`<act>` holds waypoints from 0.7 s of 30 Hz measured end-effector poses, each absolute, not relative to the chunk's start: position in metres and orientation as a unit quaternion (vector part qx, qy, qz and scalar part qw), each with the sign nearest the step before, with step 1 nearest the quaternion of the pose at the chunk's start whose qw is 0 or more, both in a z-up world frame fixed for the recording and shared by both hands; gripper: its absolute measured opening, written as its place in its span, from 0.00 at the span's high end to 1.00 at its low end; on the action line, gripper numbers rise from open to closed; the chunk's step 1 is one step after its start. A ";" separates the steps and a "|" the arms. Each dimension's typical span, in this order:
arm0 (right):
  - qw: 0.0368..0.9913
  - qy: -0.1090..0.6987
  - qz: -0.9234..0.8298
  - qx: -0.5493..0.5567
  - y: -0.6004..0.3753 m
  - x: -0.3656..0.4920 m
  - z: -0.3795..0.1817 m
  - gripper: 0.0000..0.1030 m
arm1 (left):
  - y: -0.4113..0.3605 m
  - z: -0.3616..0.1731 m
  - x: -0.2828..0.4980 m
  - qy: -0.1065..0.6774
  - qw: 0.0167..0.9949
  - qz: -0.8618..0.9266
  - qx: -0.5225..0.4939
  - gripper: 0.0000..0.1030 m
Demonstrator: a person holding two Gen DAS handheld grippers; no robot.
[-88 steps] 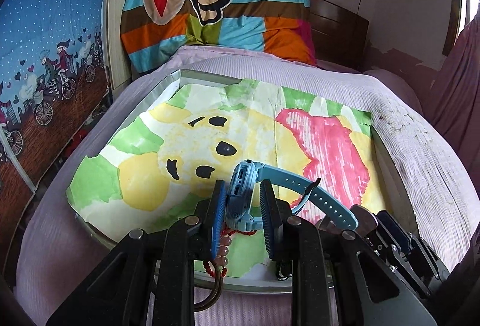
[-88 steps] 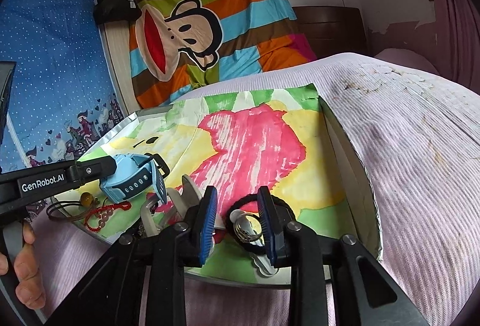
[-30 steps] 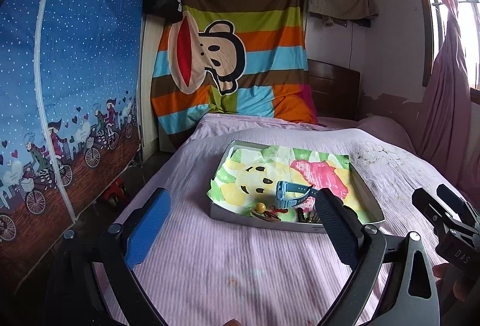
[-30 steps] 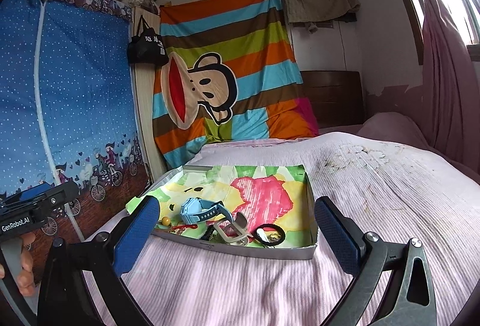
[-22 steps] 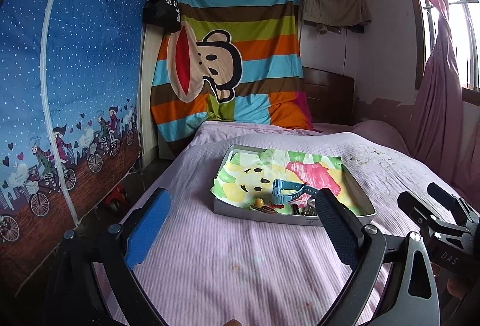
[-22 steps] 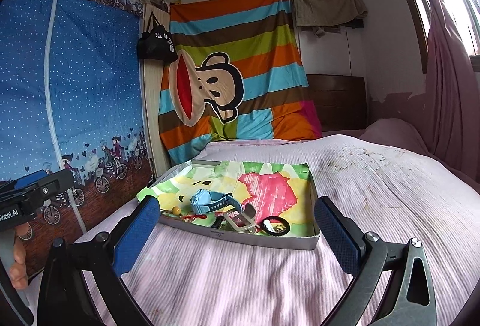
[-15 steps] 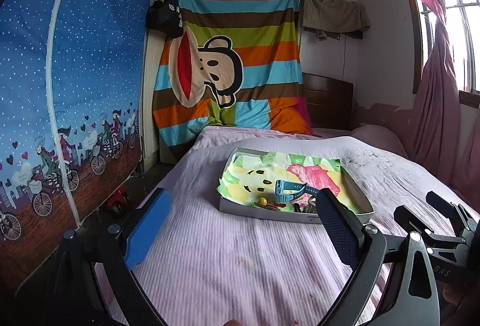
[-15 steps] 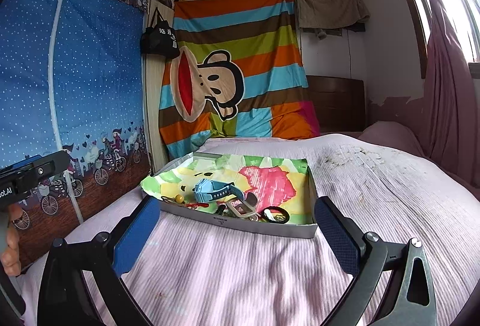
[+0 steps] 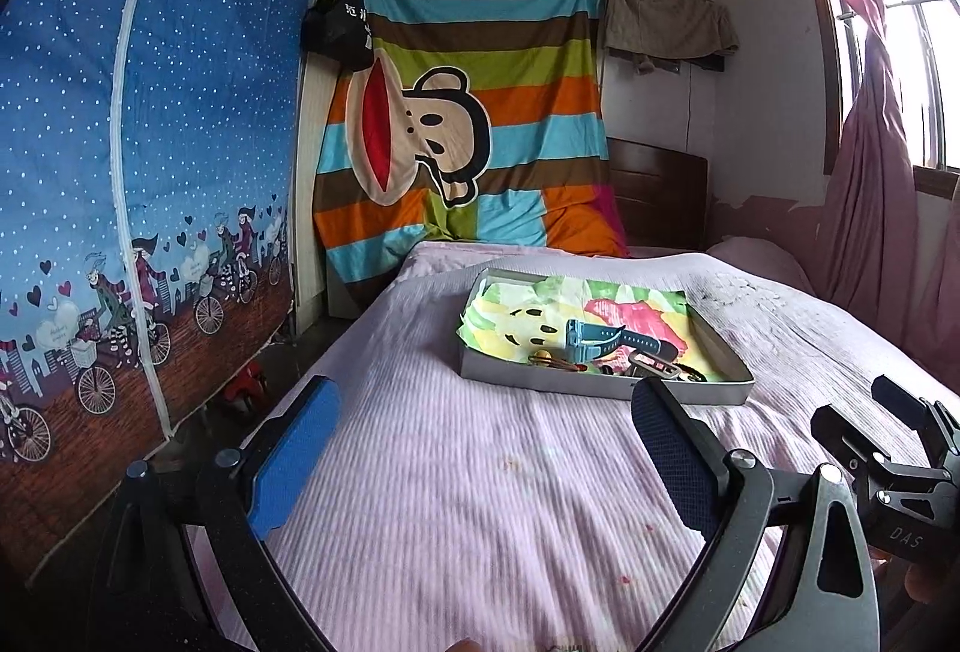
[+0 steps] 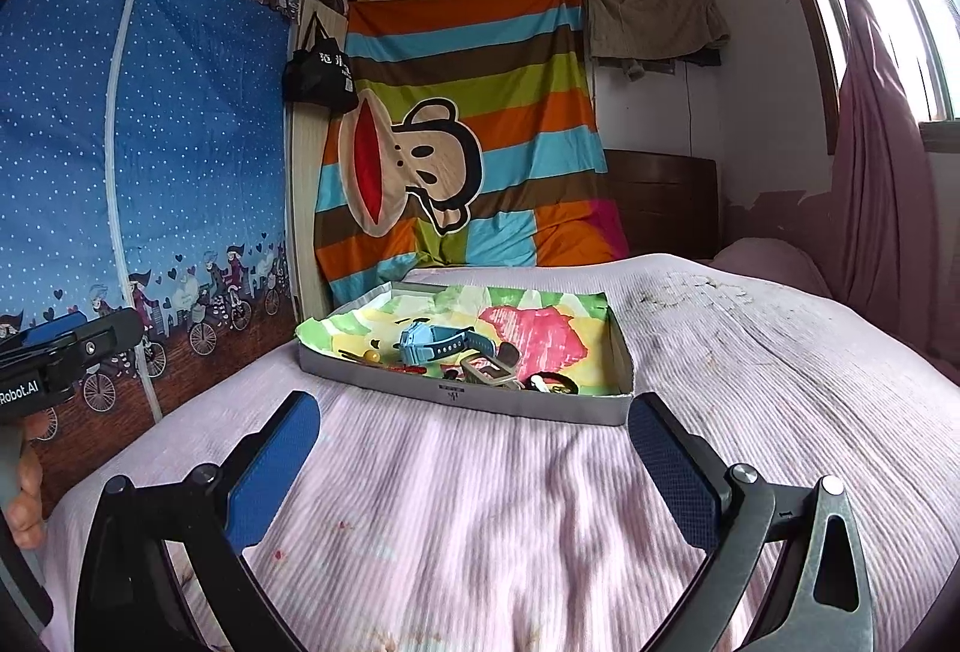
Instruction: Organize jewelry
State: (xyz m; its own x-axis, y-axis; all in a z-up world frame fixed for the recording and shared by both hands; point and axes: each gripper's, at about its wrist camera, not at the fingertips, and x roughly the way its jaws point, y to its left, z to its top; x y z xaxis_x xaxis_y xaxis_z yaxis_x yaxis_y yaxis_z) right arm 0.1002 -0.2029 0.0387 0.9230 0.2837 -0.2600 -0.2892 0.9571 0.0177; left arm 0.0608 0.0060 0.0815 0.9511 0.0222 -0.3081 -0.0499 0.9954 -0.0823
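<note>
A grey tray (image 9: 600,391) (image 10: 468,398) lined with bright cartoon paper lies on the pink bed. In it lie a blue watch (image 9: 594,340) (image 10: 435,343), a red bead bracelet (image 10: 403,368), a yellow bead (image 10: 373,355), a beige watch (image 10: 489,371) and a black ring-shaped piece (image 10: 555,383). My left gripper (image 9: 483,439) is wide open and empty, well back from the tray. My right gripper (image 10: 471,448) is wide open and empty, also short of the tray. The right gripper's body (image 9: 894,472) shows at the left view's right edge.
The pink ribbed bedspread (image 10: 480,520) spreads between grippers and tray. A blue fabric wardrobe (image 9: 138,172) stands left of the bed. A striped monkey blanket (image 9: 456,141) hangs at the headboard. A pink curtain (image 9: 870,202) and window are on the right.
Both grippers let go of their items in the tray, opened wide and pulled back far from it; they keep drawing away over the bedspread.
</note>
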 end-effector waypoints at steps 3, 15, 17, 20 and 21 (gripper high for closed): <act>0.982 0.128 0.141 -0.006 -0.205 0.093 0.036 0.00 | 0.004 0.076 0.056 0.155 0.987 0.020 -0.034 0.07; 0.983 0.130 0.129 0.001 -0.206 0.084 0.017 0.00 | 0.002 0.044 0.047 0.143 0.989 0.023 -0.006 0.07; 0.984 0.129 0.127 0.001 -0.205 0.085 0.014 0.00 | 0.002 0.039 0.050 0.144 0.989 0.023 0.003 0.07; 0.984 0.128 0.125 0.000 -0.204 0.087 0.009 0.00 | 0.003 0.029 0.053 0.143 0.989 0.029 0.017 0.07; 0.984 0.128 0.124 -0.002 -0.202 0.087 0.007 0.00 | 0.005 0.025 0.054 0.144 0.989 0.030 0.017 0.07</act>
State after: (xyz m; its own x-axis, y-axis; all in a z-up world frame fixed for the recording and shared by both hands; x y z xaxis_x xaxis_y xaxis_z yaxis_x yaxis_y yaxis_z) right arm 0.0872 -0.2024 0.0073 0.9368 0.2429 -0.2518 -0.2437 0.9694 0.0285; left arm 0.0537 0.0053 0.0254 0.9568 0.0632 -0.2837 -0.0536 0.9977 0.0416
